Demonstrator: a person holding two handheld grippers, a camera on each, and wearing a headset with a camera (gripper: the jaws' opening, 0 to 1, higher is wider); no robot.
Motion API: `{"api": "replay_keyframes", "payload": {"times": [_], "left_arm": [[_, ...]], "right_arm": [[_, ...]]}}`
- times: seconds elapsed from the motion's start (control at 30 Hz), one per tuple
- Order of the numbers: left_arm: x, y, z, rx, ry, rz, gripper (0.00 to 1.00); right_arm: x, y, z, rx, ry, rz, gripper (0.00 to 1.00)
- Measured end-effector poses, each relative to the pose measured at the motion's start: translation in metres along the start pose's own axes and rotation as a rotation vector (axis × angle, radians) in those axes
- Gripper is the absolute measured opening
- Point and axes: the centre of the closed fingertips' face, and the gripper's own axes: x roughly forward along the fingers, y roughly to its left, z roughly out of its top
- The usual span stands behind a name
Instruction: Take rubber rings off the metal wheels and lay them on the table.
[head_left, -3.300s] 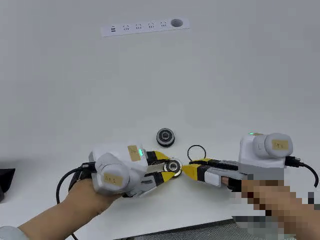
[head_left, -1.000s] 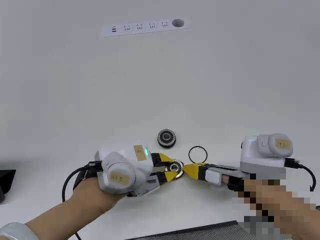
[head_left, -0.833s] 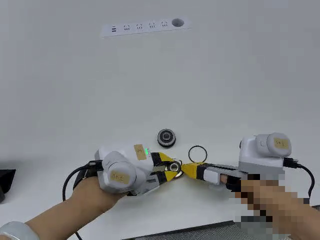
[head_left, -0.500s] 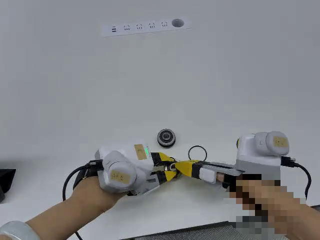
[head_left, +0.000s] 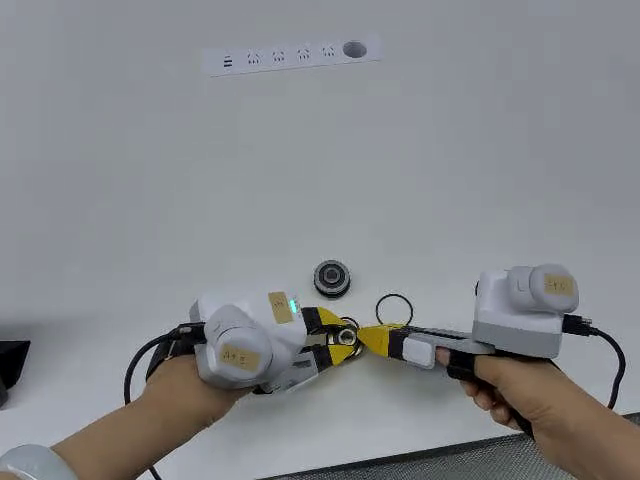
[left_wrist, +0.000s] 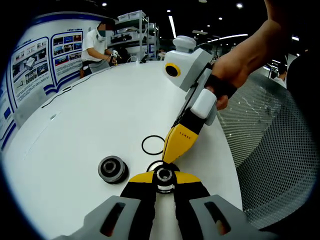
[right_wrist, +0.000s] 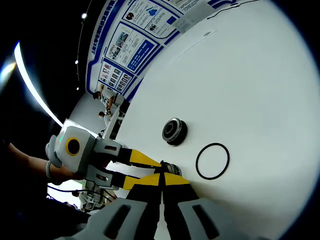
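Between the yellow tips of the left claw (head_left: 343, 341) (left_wrist: 165, 178) sits a small metal wheel (head_left: 347, 336) (left_wrist: 164, 175) (right_wrist: 171, 169). It is round, bright at the hub and dark about the rim, and the jaws are clamped on it from both sides. Straight opposite, the right claw (head_left: 369, 339) (left_wrist: 170, 158) (right_wrist: 161, 178) meets it nose to nose, its wedge-shaped yellow tips pressed together and touching the wheel's edge. A thin black rubber loop (left_wrist: 152, 164) arcs out from the wheel's side just beside those tips; whether they pinch it I cannot tell.

Just beyond the right claw's tips a loose ring (head_left: 394, 308) (left_wrist: 153, 145) (right_wrist: 212, 161) lies flat on the table (head_left: 450, 180), a thin black circle apart from both claws. Beyond the left claw's tips, near but not touching, a second wheel (head_left: 331, 277) (left_wrist: 113, 169) (right_wrist: 174, 131) lies flat, its steel hub ringed in matt black rubber.

The table is smooth, white and dull. Far past both claws a long white power strip (head_left: 290, 52) lies on it. Behind the right claw, toward the person, a grey mesh mat (head_left: 400, 465) (left_wrist: 260, 140) borders the table.
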Motion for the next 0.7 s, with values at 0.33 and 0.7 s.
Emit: {"api": "replay_keyframes", "payload": {"times": [0.33, 0.7], "left_arm": [[-0.0018, -0.0012, 0.0059, 0.016, -0.027, 0.004, 0.21], [-0.008, 0.0031, 0.0013, 0.013, -0.028, 0.028, 0.32]], "right_arm": [[-0.002, 0.0007, -0.001, 0.004, -0.002, -0.005, 0.02], [-0.0017, 0.0024, -0.0013, 0.005, 0.001, 0.003, 0.02]]}}
